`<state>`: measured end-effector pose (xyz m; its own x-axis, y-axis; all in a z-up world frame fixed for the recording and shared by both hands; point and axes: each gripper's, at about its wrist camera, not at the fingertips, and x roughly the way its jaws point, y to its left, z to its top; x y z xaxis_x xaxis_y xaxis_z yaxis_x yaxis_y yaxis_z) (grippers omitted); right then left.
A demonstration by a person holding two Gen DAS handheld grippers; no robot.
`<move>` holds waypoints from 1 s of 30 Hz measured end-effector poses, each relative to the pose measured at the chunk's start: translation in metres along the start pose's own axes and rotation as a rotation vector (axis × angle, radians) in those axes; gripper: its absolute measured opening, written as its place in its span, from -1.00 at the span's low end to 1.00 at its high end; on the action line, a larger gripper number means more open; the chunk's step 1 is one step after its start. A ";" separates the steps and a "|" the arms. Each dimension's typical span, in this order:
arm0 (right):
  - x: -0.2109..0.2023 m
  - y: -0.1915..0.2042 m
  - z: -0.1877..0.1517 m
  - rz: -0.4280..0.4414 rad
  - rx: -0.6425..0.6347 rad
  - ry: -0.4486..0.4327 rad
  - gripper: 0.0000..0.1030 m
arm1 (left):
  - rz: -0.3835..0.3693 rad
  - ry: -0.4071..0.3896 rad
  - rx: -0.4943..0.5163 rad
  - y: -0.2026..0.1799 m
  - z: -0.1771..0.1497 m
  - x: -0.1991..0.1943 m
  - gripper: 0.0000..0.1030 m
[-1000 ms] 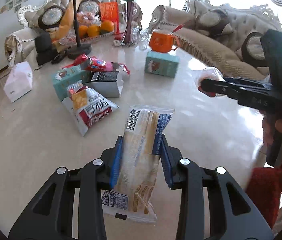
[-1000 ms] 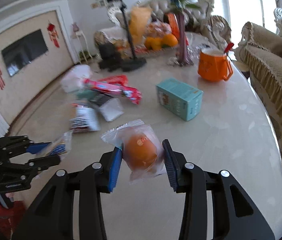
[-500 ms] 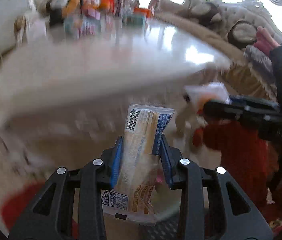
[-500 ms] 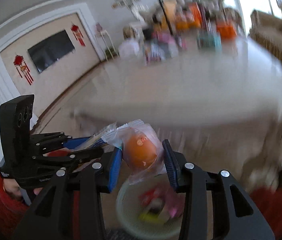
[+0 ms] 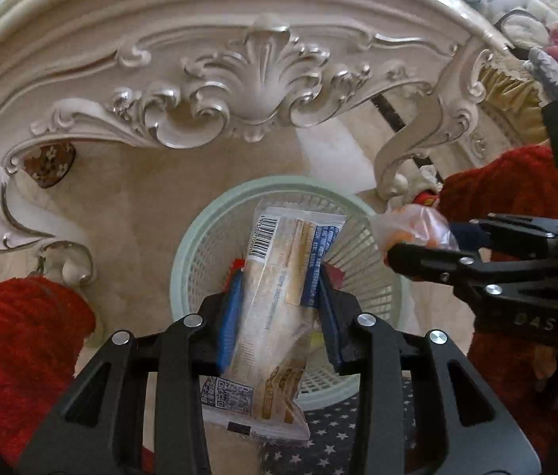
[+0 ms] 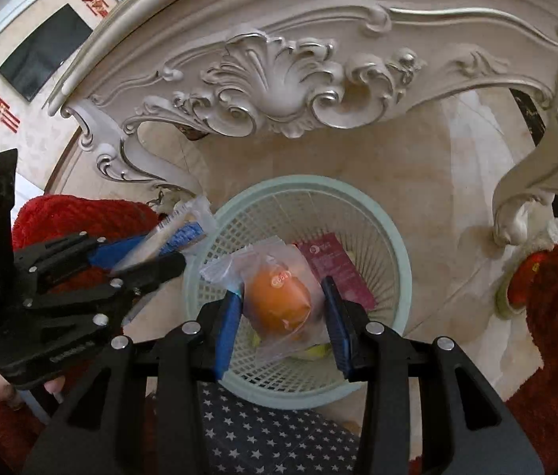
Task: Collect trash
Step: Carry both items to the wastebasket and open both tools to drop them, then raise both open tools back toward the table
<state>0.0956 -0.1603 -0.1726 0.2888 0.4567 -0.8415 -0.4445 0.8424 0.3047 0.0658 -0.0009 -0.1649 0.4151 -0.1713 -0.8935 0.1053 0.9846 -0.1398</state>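
Left wrist view: snack wrapper [image 5: 279, 301] clamped in left gripper [image 5: 279, 301] jaws, easing open | orange packet [image 6: 279, 301] gripped by right gripper [image 6: 283, 308] | both held over basket [image 6: 397, 273]

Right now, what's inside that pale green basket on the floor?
In the basket: a dark red packet and something yellow-green. The held orange-filled bag hides the rest.

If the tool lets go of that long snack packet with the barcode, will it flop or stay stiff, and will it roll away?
Probably a bit of both: the long snack packet stands straight out of the left tool, so it looks fairly stiff, though its thin clear ends would crinkle. It is flat, so it should not roll. It hangs over the basket and would likely drop in.
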 end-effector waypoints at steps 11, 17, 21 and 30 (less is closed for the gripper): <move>0.017 -0.022 -0.007 -0.034 0.098 0.045 0.80 | 0.087 0.036 -0.041 0.006 -0.004 0.014 0.67; 0.021 -0.023 -0.009 0.005 0.113 0.062 0.85 | 0.075 0.029 -0.033 0.004 -0.005 0.013 0.67; 0.010 -0.020 -0.010 0.052 0.118 -0.003 0.85 | 0.077 0.029 -0.022 0.004 -0.005 0.013 0.67; -0.078 -0.006 -0.004 0.063 0.066 -0.383 0.85 | 0.073 -0.155 -0.082 0.013 0.002 -0.045 0.67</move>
<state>0.0724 -0.2019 -0.1103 0.5636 0.5714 -0.5966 -0.4193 0.8201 0.3894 0.0502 0.0193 -0.1258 0.5536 -0.0966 -0.8272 -0.0020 0.9931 -0.1173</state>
